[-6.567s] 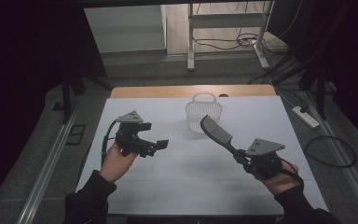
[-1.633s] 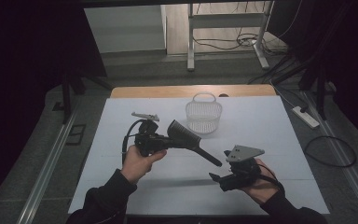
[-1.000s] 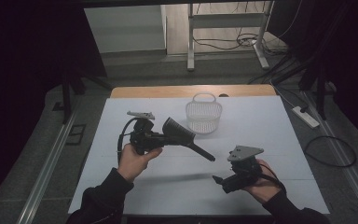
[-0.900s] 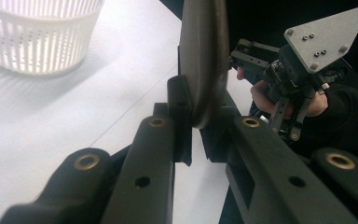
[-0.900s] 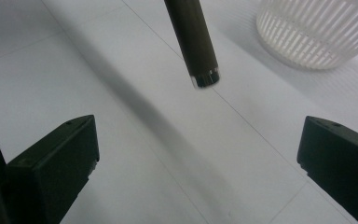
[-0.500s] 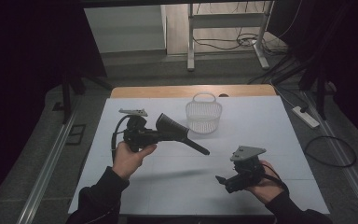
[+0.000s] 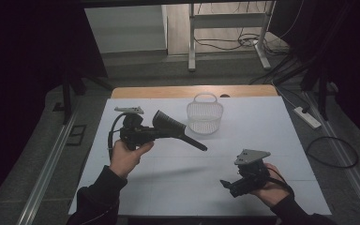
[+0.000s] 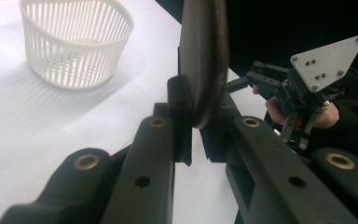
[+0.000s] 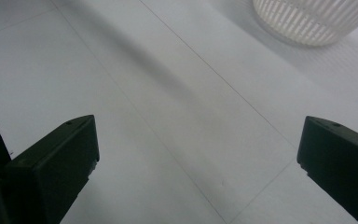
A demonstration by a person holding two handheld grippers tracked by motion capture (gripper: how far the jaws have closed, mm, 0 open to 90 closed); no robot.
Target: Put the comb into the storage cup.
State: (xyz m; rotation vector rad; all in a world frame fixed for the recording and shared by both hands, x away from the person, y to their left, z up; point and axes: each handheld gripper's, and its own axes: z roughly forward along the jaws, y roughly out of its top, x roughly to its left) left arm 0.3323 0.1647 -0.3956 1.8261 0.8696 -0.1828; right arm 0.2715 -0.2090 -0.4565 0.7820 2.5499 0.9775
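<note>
A black brush (image 7: 171, 126) with a long handle juts rightward and down over the white table (image 7: 243, 126), held up off the surface. My left gripper (image 7: 157, 132) is shut on the brush near its head. In the left gripper view my jaws (image 8: 196, 126) pinch the brush (image 8: 203, 56) edge-on. A white slatted basket (image 7: 205, 112) stands just beyond the brush, empty as far as I can see. My right gripper (image 7: 227, 185) hovers low at the table's near right, open, with only bare table between its fingers (image 9: 196, 135).
The basket (image 8: 74, 42) lies ahead and left of my left gripper, and at the upper right of the right gripper view (image 9: 317, 18). The right gripper (image 8: 247, 79) shows beyond the brush. A power strip (image 7: 308, 117) and cables lie on the floor to the right.
Several seconds ago the right gripper held the brush; now the left holds it and the right is open. Over the last second the left hand drifted slightly left and away.
</note>
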